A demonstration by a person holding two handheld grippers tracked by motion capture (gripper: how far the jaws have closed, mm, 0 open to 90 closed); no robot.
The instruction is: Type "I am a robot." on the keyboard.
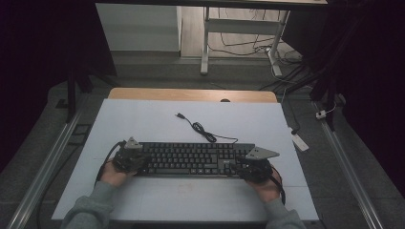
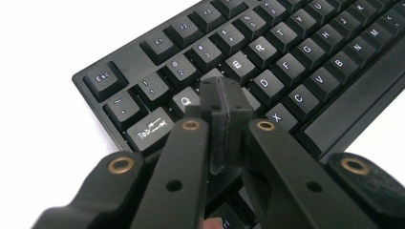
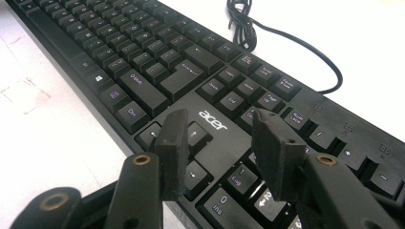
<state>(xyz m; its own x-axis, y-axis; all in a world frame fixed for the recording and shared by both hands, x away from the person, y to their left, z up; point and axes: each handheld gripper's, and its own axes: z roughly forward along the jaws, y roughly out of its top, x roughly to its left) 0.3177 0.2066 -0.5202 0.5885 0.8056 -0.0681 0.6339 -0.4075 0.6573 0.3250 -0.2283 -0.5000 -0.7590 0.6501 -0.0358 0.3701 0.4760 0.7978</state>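
Keyboard (image 1: 191, 160) lies flat across the white table (image 1: 143, 124), its cable (image 1: 200, 129) trailing behind; we hold the left gripper (image 2: 224, 95) pressed together over the W key, seemingly to tap it, while the right gripper (image 3: 217, 129) hovers apart above the arrow keys.

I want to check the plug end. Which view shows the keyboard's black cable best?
The high view: the thin black cable lies whole on the white table, from plug to black keyboard. The right gripper view shows its coil and one loop.
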